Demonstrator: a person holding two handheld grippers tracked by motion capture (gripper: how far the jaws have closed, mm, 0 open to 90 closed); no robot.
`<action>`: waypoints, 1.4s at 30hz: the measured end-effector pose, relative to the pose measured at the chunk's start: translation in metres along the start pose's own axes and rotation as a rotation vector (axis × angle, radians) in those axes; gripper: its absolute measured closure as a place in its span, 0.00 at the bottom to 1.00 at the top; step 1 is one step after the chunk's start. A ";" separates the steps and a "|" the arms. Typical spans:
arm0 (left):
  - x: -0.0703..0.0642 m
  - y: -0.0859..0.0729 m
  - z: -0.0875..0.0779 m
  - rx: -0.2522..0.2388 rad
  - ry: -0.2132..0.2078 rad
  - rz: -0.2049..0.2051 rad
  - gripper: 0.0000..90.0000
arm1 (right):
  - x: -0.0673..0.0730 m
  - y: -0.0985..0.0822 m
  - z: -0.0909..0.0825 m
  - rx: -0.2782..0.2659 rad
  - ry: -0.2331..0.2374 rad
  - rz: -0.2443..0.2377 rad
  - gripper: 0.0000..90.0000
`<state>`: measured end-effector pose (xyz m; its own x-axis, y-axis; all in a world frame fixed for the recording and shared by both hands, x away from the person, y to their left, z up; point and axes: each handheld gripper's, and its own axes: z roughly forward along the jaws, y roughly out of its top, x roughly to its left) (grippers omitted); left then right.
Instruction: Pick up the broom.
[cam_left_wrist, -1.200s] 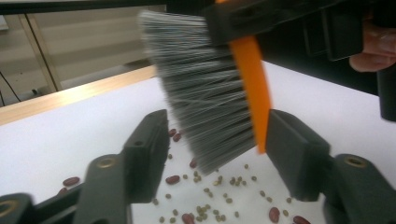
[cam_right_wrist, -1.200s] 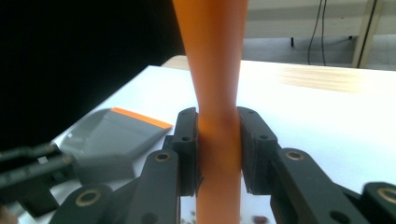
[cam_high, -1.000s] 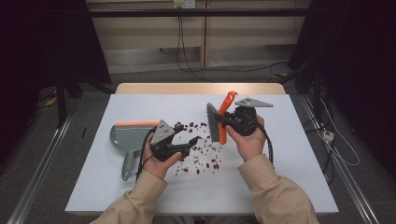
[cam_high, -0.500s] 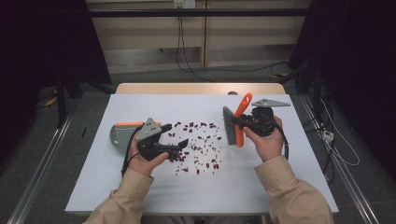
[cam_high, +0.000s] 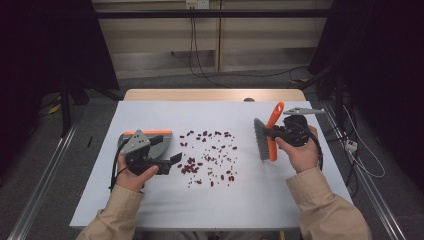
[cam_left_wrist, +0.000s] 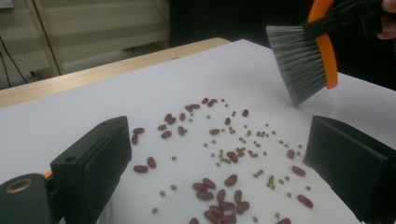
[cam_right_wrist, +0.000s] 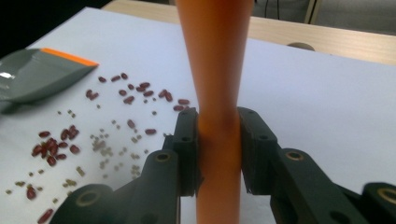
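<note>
While the right gripper (cam_high: 278, 133) clamps the light, stiff brush (cam_high: 266, 137) by its slick orange handle (cam_right_wrist: 217, 93) right of the scattered beans (cam_high: 207, 157), the empty left gripper (cam_high: 172, 161), jaws just opened, suits the dustpan (cam_high: 150, 142) by its handle.

White table (cam_high: 300, 200), centre frame; beans (cam_high: 207, 157) scattered mid-table, grey dustpan (cam_high: 150, 140) lying left of them.

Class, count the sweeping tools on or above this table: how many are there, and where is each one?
2. The brush is clamped in the right gripper, right of the scattered beans. The dustpan lies on the table's left, beside the open left gripper.
</note>
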<state>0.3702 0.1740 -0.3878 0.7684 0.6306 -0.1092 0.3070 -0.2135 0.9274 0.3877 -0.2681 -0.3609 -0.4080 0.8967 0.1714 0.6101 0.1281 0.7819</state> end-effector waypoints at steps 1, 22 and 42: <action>0.002 -0.001 -0.002 0.000 0.004 -0.002 0.08 | -0.002 -0.001 -0.001 0.002 -0.002 0.001 0.79; 0.018 -0.017 -0.016 0.014 0.038 -0.029 0.08 | -0.005 -0.002 0.066 0.039 -0.070 -0.042 0.79; 0.023 -0.025 -0.016 0.025 0.050 -0.049 0.08 | -0.006 -0.006 0.078 0.119 -0.102 -0.105 0.66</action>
<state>0.3712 0.2061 -0.4075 0.7232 0.6772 -0.1353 0.3579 -0.2000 0.9121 0.4391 -0.2408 -0.4137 -0.4063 0.9134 0.0266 0.6467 0.2669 0.7145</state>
